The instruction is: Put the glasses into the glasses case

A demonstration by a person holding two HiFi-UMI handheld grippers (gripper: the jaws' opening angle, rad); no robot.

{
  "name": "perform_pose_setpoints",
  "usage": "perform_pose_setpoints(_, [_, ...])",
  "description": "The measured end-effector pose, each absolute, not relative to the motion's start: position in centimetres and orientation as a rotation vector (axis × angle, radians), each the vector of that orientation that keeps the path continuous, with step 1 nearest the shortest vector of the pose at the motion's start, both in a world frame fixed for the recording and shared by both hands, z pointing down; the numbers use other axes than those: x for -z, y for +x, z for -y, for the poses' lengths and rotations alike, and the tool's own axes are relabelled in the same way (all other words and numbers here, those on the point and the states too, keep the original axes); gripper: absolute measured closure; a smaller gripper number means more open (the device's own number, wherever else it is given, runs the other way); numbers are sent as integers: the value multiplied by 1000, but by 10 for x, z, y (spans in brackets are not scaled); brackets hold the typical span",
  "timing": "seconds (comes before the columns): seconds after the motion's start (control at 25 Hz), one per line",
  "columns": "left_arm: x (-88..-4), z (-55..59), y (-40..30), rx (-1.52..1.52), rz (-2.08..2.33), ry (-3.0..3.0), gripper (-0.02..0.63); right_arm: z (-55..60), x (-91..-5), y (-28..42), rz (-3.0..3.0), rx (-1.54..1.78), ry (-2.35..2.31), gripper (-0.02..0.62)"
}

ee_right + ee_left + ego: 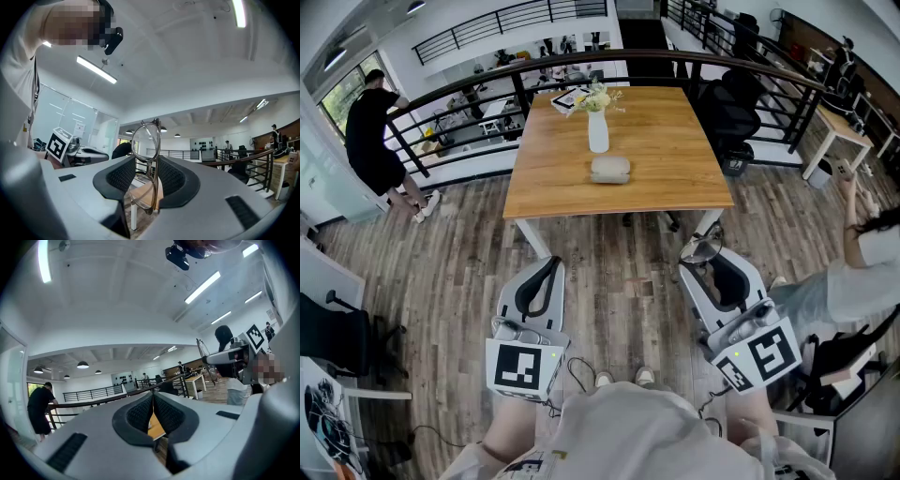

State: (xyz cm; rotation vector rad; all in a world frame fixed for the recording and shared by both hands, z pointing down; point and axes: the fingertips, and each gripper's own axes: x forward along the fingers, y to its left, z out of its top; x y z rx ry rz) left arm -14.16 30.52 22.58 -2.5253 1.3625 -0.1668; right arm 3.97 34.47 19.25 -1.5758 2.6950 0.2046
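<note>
Open office mezzanine, black railing (520, 94), desks (844, 124), office chairs (727, 109)

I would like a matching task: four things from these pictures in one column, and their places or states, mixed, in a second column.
1. glasses
2. glasses case
3. vase
4. left gripper

A. shut, nothing between its jaws
B. stands on the table, flowers in it
C. held in the right gripper
D. lies on the table before the vase

Pairs: 1-C, 2-D, 3-B, 4-A

Glossy thin frame and clear lenses on glasses (146, 140); smooth, satin wooden table (666, 159); glossy white vase (597, 132); weathered-looking wood-plank floor (450, 272).
</note>
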Motion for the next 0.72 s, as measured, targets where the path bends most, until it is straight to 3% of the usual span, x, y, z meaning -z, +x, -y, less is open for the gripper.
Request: perform_pose_setpoints(0.72, [-231, -311, -98, 215, -1410, -2508, 586, -347, -211, 88, -2740, -163, -1551, 420])
